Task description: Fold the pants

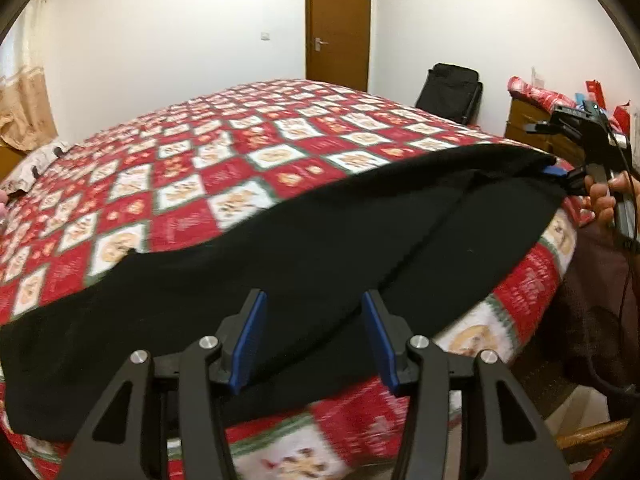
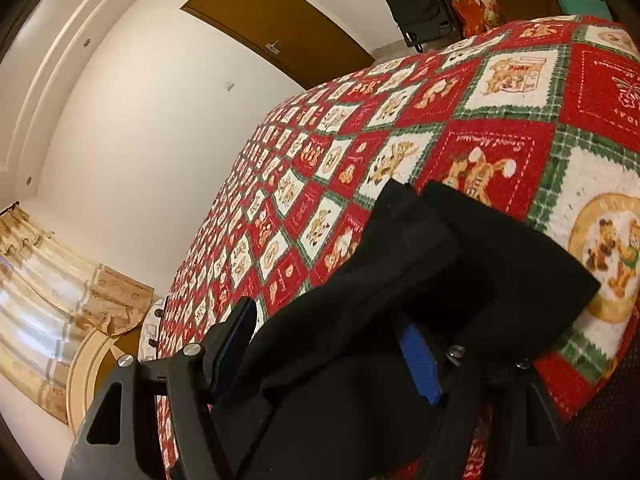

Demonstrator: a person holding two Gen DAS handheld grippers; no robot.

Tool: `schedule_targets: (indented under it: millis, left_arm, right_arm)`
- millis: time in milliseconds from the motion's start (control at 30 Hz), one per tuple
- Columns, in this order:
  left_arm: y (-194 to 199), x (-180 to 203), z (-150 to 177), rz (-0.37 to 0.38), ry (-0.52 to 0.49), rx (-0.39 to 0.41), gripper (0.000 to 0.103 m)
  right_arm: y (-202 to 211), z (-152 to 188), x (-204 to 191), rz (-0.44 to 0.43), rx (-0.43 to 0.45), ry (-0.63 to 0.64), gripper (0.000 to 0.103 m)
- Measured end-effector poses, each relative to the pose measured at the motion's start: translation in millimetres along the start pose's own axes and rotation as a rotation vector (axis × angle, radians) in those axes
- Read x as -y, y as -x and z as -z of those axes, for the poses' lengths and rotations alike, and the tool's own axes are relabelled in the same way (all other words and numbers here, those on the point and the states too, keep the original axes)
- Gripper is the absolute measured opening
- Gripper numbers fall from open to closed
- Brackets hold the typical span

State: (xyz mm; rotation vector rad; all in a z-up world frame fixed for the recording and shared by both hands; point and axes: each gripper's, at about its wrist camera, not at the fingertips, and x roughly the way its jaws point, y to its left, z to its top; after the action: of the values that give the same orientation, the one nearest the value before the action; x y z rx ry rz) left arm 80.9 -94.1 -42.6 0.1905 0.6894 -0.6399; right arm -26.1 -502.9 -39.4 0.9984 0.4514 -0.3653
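Black pants [image 1: 280, 264] lie stretched across the near edge of a bed with a red, white and green patchwork quilt [image 1: 224, 176]. My left gripper [image 1: 314, 320] is open, its blue pads just above the cloth's near edge, holding nothing. My right gripper [image 1: 560, 176] shows at the far right of the left wrist view, at the pants' right end. In the right wrist view the pants [image 2: 420, 264] are bunched between the fingers of my right gripper [image 2: 328, 344], which stand wide apart; cloth drapes over them and hides the grip.
A brown door [image 1: 338, 20] and a black suitcase [image 1: 450, 92] stand beyond the bed. A wooden dresser [image 1: 532, 124] with red items is at the right. Curtains [image 2: 52, 280] hang at the left. The person's hand [image 1: 604, 200] holds the right gripper.
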Motion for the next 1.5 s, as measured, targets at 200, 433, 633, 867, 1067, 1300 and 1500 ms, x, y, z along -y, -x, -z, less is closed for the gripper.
schedule_targets:
  millis: [200,433,633,867,1067,1300,1500]
  left_arm:
    - [-5,-8,9,0.106,0.196,0.005,0.051]
    - [8,1,31,-0.003,0.080,0.013,0.047]
    - [14,-14,32,-0.019,0.060,0.053,0.047]
    - [13,-26,41,0.000,0.080,0.056,0.047]
    - [14,-24,38,0.001,0.024,0.079,0.049]
    - [23,-17,31,0.019,-0.011,0.102,0.049]
    - [34,-35,60,0.182,0.191,0.041,0.049]
  right_arm:
    - [-5,56,-38,-0.257,-0.181,0.121,0.071]
    - [-86,159,-95,-0.266,-0.495,0.272,0.049]
    - [-128,210,-107,-0.284,-0.629,0.171,0.049]
    - [-148,229,-121,-0.288,-0.648,0.110,0.048]
    - [-154,234,-135,-0.331,-0.672,0.116,0.006]
    - [-119,220,-142,-0.426,-0.666,0.084,0.004]
    - [-102,230,-118,-0.404,-0.681,0.090,0.004]
